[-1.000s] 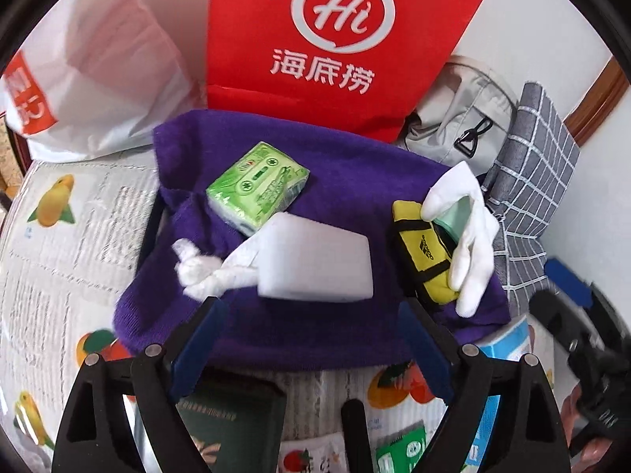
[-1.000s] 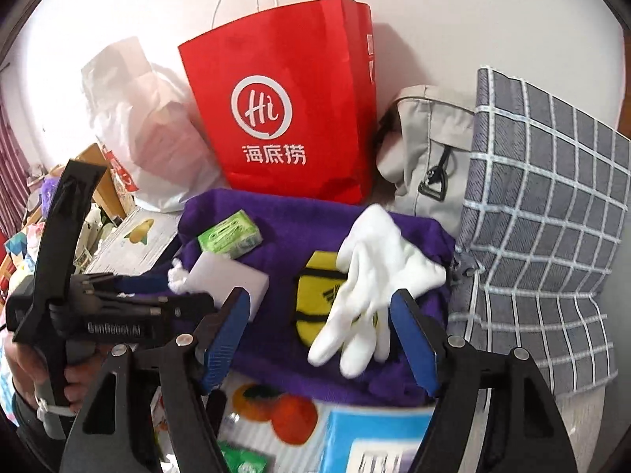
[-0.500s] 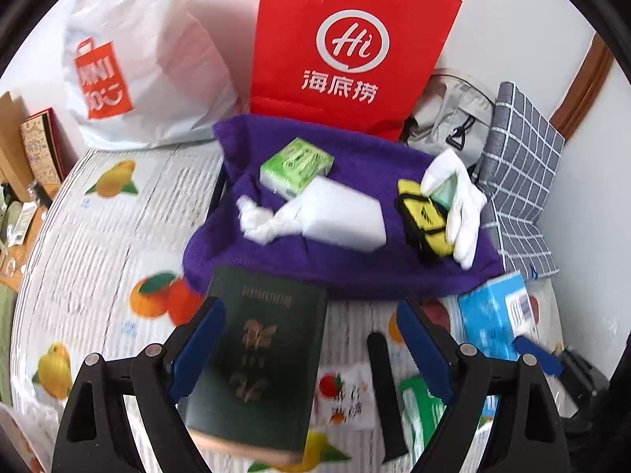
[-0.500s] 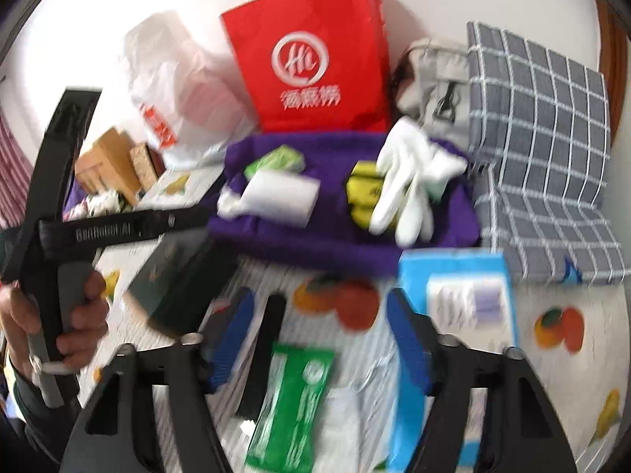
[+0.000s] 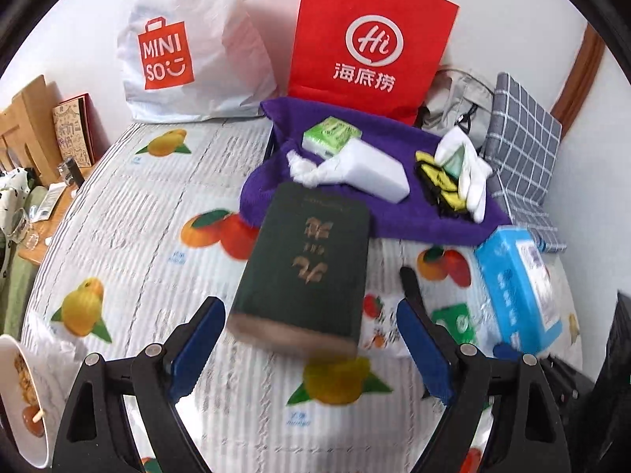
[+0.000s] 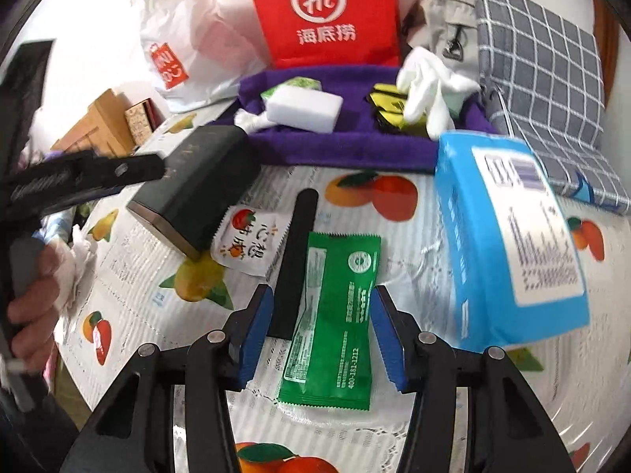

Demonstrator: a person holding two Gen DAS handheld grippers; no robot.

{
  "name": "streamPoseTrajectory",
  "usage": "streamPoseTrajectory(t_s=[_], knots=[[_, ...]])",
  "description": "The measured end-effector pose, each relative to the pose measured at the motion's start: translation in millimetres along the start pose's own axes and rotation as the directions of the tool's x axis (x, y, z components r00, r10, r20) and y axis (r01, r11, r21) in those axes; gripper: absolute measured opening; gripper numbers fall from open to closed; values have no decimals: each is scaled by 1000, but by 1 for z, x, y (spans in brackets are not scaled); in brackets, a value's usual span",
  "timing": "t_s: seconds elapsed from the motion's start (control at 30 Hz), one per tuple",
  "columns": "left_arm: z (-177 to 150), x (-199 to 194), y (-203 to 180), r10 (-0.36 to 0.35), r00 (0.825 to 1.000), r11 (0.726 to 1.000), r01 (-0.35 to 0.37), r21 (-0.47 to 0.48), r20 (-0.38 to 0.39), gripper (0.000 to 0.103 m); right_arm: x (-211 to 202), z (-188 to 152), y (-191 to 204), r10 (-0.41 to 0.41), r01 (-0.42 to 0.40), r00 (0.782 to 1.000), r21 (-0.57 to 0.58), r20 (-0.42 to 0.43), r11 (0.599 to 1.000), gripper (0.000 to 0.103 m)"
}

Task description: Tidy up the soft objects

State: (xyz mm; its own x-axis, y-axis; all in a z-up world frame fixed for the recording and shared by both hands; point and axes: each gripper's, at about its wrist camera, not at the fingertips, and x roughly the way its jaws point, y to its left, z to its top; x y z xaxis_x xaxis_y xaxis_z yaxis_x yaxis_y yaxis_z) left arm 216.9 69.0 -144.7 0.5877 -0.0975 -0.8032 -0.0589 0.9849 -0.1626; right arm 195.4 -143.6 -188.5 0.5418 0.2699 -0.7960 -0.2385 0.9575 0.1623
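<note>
With jaws half closed and just narrowing, empty, the right gripper [image 6: 321, 331] should straddle only the green packet [image 6: 335, 315], clear of the black bar [image 6: 294, 264] touching its left edge.

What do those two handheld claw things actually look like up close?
Both look alike: the left claw and right claw each have two black plastic arms with triangular cut-outs and silver pivot bolts, ending in blue ribbed pads. Seen from the right camera, the left tool is a black bar with pale lettering, too blurred to read.
</note>
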Motion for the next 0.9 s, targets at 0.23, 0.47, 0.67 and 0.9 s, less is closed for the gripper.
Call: streamPoseTrajectory(t_s=[0.23, 0.47, 0.67, 0.9], knots=[[-21, -7, 12, -49, 999, 998, 49, -25, 3, 88, 22, -9, 2, -75, 75, 996, 20, -38, 997, 52], [-32, -7, 17, -59, 998, 997, 59, -48, -13, 88, 28, -18, 3, -92, 92, 996, 10, -20, 996, 33], [-41, -6, 11, -51, 998, 998, 50, -37, -33, 88, 10, -24, -3, -20, 20, 1000, 41, -2, 999, 30], [-50, 2, -7, -47, 998, 999, 46, -30, -52, 88, -30, -32, -4, 53, -55, 995, 33, 80, 998, 30]])
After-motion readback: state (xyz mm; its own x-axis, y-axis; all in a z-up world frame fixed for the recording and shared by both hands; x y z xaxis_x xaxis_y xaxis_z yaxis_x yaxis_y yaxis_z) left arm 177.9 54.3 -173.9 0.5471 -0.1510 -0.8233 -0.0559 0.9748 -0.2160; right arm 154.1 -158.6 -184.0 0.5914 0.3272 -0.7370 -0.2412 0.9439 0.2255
